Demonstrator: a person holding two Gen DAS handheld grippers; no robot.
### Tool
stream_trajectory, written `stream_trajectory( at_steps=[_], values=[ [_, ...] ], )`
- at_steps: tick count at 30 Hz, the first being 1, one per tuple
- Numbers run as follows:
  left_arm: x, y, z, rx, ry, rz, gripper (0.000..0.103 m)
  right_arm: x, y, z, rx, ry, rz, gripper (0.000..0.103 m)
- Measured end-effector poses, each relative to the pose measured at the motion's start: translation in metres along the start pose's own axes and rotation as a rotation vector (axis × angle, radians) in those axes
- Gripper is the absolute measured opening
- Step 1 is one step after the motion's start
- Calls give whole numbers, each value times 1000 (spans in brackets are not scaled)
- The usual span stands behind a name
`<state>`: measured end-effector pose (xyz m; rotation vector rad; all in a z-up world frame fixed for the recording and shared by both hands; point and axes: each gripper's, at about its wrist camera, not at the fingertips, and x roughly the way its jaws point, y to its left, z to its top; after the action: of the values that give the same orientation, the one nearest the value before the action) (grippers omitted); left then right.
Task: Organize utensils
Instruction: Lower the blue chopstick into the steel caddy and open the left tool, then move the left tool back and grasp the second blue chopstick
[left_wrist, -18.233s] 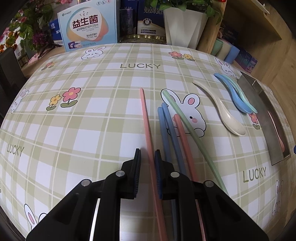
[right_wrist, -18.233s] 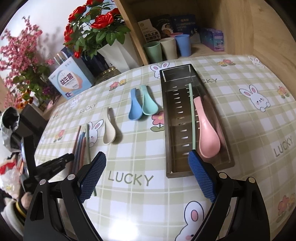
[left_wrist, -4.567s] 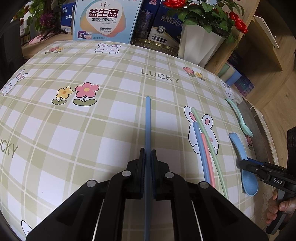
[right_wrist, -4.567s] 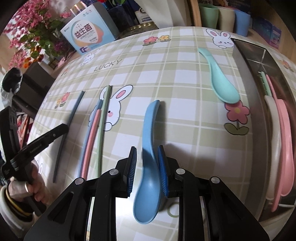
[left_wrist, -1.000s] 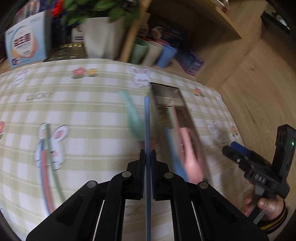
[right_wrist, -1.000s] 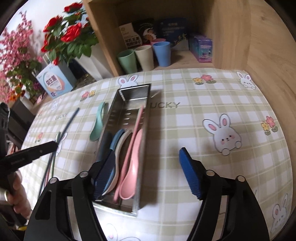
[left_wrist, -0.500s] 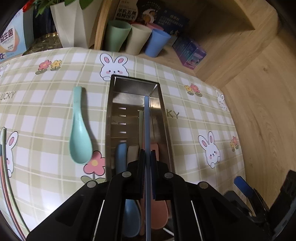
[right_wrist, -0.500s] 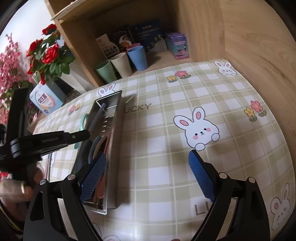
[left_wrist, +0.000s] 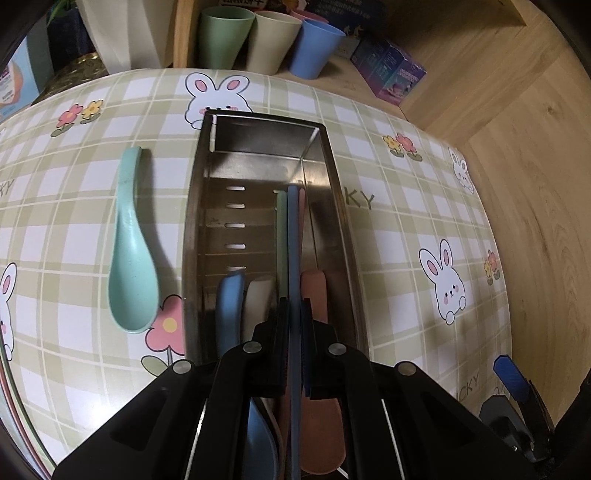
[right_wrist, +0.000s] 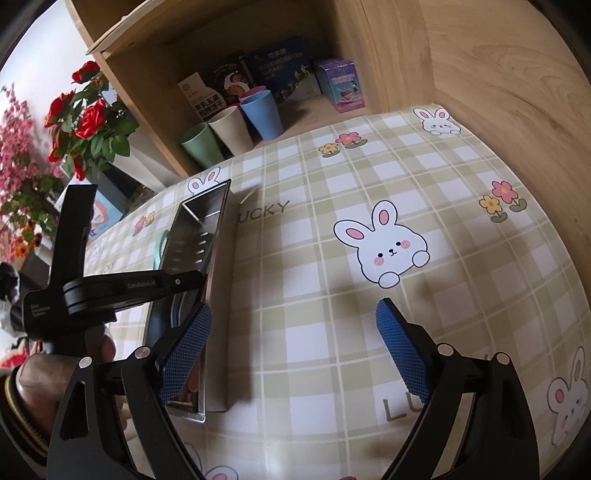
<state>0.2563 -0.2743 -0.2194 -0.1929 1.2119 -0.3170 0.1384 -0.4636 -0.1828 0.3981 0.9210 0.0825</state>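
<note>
Over the steel tray (left_wrist: 334, 192), the left gripper (left_wrist: 294, 343) is clamped on a blue chopstick (left_wrist: 293, 240) that runs lengthwise above the spoons and chopsticks inside. Beside the tray on the checked tablecloth (right_wrist: 369, 258), the right gripper (right_wrist: 293, 350) has just been opening; its jaws now stand wide apart with nothing between them. A mint spoon (left_wrist: 131, 254) lies on the cloth just left of the tray.

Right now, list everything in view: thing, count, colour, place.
Metal tray: one, steel, on the tablecloth.
Spoons in tray: three; blue, cream, pink.
Chopsticks in tray: green, pink.
Blue chopstick: one, clamped over the tray.
Mint spoon: one, left of tray.
Cups: three; green, cream, blue, on shelf.
Purple box: one, on shelf.
Red flowers: one bunch, beside shelf.
Tablecloth: checked, bunnies.
Left gripper: fingers shut on the blue chopstick.
Right gripper: fingers open, empty.
</note>
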Motion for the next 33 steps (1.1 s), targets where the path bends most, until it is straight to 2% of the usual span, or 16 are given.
stream_trajectory(
  at_steps=[8,10,12,16,18,24,27,33],
  values=[
    [-29,6,3,49,-45,-34,12,-7,10,0,3,4,-12,87],
    [-44,9,1,78,-69,-32,17,-8,16,1,-2,1,-15,87],
    [-56,12,-2,112,-94,-22,28,-8,24,1,-14,3,-17,87],
    [-83,25,-12,214,-163,35,42,-2,40,0,-44,22,-31,87],
    [-93,35,-16,240,-189,58,54,2,47,-1,-51,33,-42,87],
    [-130,72,-32,285,-261,106,83,9,70,-10,-66,50,-63,87],
    [-148,93,-40,290,-295,128,90,13,82,-14,-75,58,-66,87],
    [-172,138,-53,242,-314,145,95,23,117,-24,-102,67,-62,87]
  ],
)
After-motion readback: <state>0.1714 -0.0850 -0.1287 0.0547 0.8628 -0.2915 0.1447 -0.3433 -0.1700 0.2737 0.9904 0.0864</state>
